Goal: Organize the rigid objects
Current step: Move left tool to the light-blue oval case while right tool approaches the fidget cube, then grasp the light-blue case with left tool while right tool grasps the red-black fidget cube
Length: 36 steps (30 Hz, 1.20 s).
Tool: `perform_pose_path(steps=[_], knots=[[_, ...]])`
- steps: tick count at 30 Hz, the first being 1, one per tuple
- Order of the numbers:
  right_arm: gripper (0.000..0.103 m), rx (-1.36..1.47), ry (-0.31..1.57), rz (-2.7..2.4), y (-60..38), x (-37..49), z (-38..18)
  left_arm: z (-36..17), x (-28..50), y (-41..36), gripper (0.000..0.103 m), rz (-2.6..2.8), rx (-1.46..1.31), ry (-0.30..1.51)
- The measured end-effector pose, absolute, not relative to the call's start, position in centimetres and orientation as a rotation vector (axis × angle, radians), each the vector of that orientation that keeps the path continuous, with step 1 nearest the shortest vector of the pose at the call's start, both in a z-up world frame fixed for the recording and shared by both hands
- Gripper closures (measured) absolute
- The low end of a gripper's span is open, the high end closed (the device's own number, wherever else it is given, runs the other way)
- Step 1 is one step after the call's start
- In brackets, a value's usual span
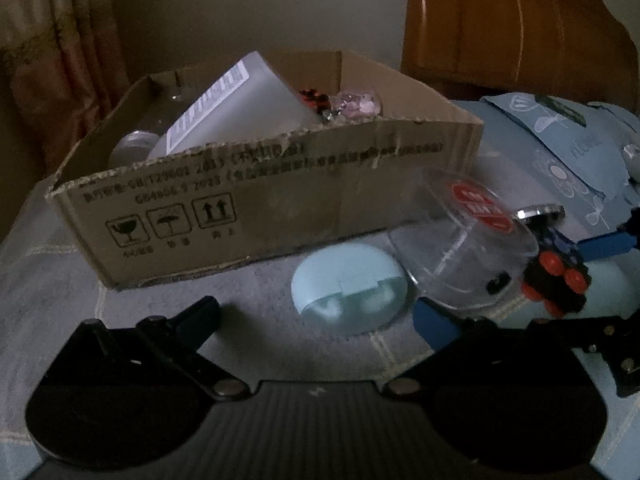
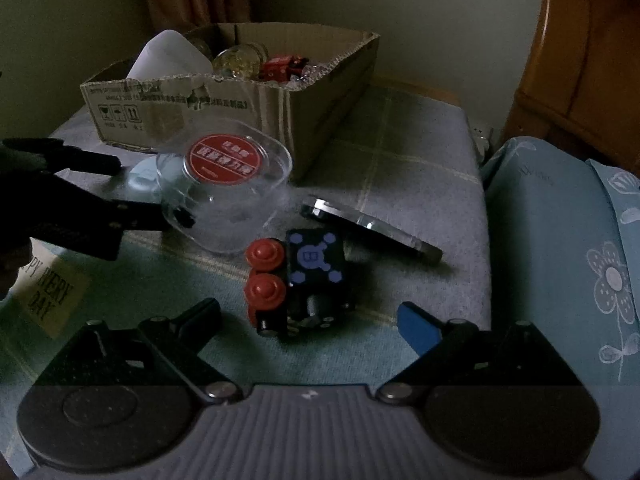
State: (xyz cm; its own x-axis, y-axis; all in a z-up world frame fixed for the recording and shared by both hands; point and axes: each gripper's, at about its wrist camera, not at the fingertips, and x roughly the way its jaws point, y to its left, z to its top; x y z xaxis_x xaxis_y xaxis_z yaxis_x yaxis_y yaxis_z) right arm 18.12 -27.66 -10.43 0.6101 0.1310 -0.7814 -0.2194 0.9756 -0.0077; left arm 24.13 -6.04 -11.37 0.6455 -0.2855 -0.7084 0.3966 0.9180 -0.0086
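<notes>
Dim room: wooden furniture [image 2: 580, 80], curtain [image 1: 60, 60]. Checked grey cloth [image 2: 400, 168] carries a torn corrugated cardboard box [image 1: 280, 200] and, just beside it, a clear plastic container [image 2: 228, 204], a blocky black toy [image 2: 308, 280] and a flat mirror [image 2: 372, 228]. Left gripper [image 1: 316, 316] and right gripper [image 2: 308, 320] both spread wide, holding nothing.

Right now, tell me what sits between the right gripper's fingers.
The black toy block with red buttons lies between the open right gripper's fingers, untouched; the right wrist view shows it.
</notes>
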Motion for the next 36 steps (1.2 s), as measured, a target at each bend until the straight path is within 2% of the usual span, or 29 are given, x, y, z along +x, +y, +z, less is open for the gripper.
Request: perform_pose_path(steps=[15, 24, 32, 34, 36], knots=[[0.007, -0.048, 0.931, 0.419, -25.4, 17.2, -9.0, -11.0, 23.7, -0.7, 0.001, -0.304, 0.136, 0.824], [0.007, -0.146, 0.830, 0.449, -26.4, 19.0, -7.1, -10.9, 23.7, -2.1, 0.003, -0.430, 0.156, 0.842], [0.007, -0.205, 0.882, 0.528, -25.3, 21.4, -7.8, -10.6, 24.5, -3.2, 0.004, -0.499, 0.194, 0.832], [0.006, -0.199, 0.906, 0.555, -25.3, 20.9, -7.9, -10.5, 25.0, -3.5, 0.008, -0.511, 0.204, 0.821], [0.006, -0.224, 0.911, 0.565, -25.0, 20.1, -8.0, -10.4, 25.4, -3.7, 0.015, -0.524, 0.212, 0.800]])
